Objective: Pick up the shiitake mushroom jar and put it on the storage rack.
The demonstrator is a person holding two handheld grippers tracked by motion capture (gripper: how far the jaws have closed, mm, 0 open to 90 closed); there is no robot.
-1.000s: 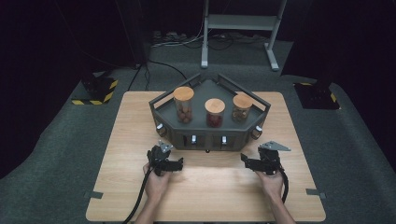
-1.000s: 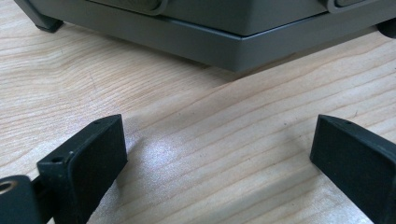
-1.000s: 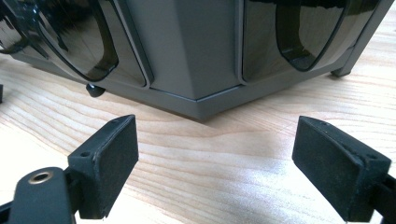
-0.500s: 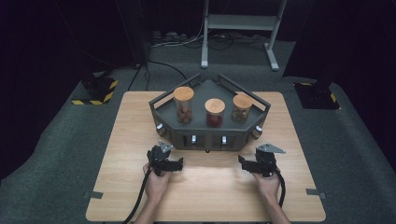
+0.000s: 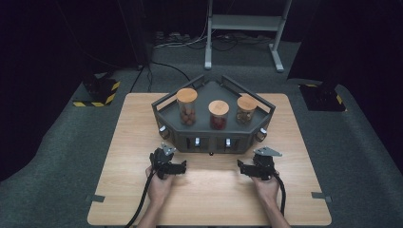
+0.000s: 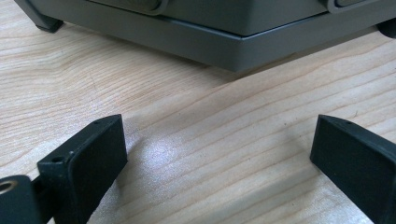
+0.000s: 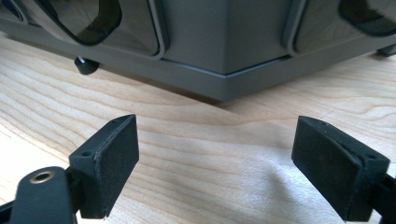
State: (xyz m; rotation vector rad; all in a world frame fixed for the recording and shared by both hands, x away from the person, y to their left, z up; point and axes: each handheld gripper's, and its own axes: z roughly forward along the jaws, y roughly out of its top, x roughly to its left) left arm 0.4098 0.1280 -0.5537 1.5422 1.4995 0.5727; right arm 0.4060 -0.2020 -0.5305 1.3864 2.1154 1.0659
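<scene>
wooden table [image 5: 209,190], rack [image 5: 214,128] beyond both open claws

jars [image 5: 187,106] – 3 | rack [image 5: 212,140] – 1 | claws [image 5: 167,164] – 2 | table [image 5: 138,128] – 1

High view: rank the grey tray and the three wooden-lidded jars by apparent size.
1. Grey tray
2. Left jar, tallest of the three
3. Middle jar and right jar: they look alike, so no ranking.

A pale wooden rectangular table [image 5: 133,142] stood on grey carpet. Directly on it, toward the far middle, sat a dark grey angular metal stand [image 5: 214,138] on small black feet. The near half of the tabletop showed bare wood grain.
</scene>
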